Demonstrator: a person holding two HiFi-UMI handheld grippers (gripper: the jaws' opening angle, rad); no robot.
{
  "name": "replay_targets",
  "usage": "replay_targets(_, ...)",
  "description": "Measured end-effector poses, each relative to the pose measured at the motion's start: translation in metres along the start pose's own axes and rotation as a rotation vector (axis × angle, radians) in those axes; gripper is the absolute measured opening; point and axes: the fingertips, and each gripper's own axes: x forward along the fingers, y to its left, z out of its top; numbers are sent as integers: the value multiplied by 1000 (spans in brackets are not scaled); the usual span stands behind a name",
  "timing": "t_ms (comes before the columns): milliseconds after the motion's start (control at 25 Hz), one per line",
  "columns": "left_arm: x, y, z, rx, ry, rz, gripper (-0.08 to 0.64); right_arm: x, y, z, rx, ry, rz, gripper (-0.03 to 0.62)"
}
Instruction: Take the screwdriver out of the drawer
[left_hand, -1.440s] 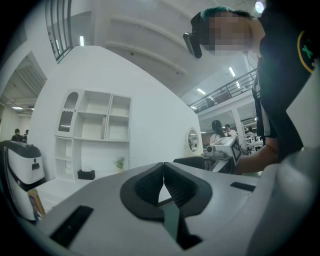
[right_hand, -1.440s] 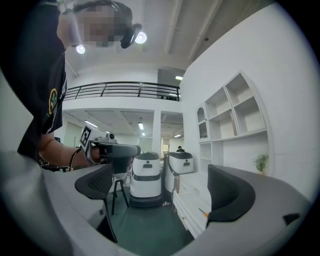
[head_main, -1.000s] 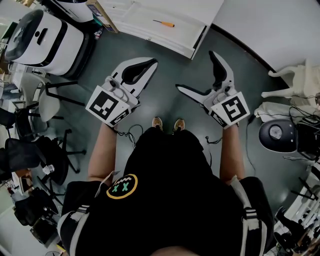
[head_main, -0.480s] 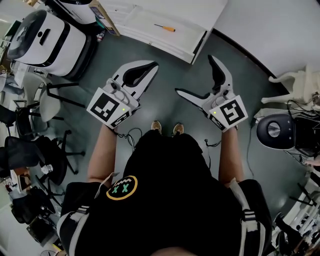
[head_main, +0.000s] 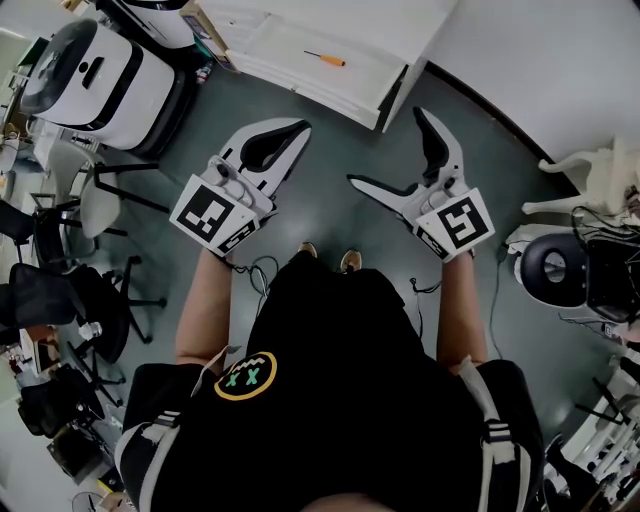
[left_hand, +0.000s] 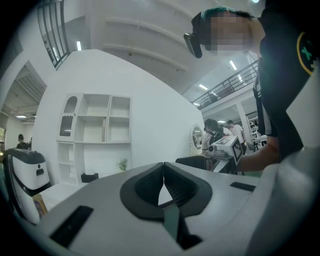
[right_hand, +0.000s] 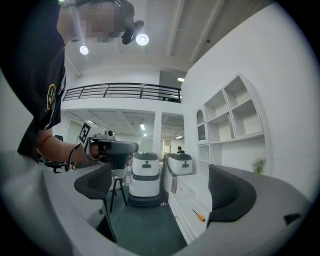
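A small screwdriver (head_main: 328, 59) with an orange handle lies in the open white drawer (head_main: 300, 72) at the top of the head view; it also shows as the screwdriver (right_hand: 199, 215) low in the right gripper view. My left gripper (head_main: 300, 128) is shut with nothing in it, held over the floor well short of the drawer. My right gripper (head_main: 385, 150) is open and empty, its jaws wide apart, also short of the drawer. In the left gripper view the left gripper (left_hand: 163, 172) has its pads pressed together.
White wheeled machines (head_main: 90, 70) stand left of the drawer; two machines (right_hand: 145, 180) show in the right gripper view. Chairs (head_main: 60, 300) crowd the left. A round device (head_main: 555, 270) and cables lie at right. White shelving (left_hand: 95, 135) stands behind.
Both grippers have stayed nearly still. The view has shifted slightly, so the drawer and screwdriver sit a little higher and further left.
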Motion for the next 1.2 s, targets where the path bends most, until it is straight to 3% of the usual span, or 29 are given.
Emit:
replay_targets(560,27,0,-7,2,16,13,20,-7,-30,-13,15,5,11,583)
replay_targets(880,49,49,-24,-3,6,-2,20,31,-63,-26,8,25,-2,583)
replay_targets(1200,80,106,-51,59,28,-26,20,85,-109,-46,14,51,-4,582)
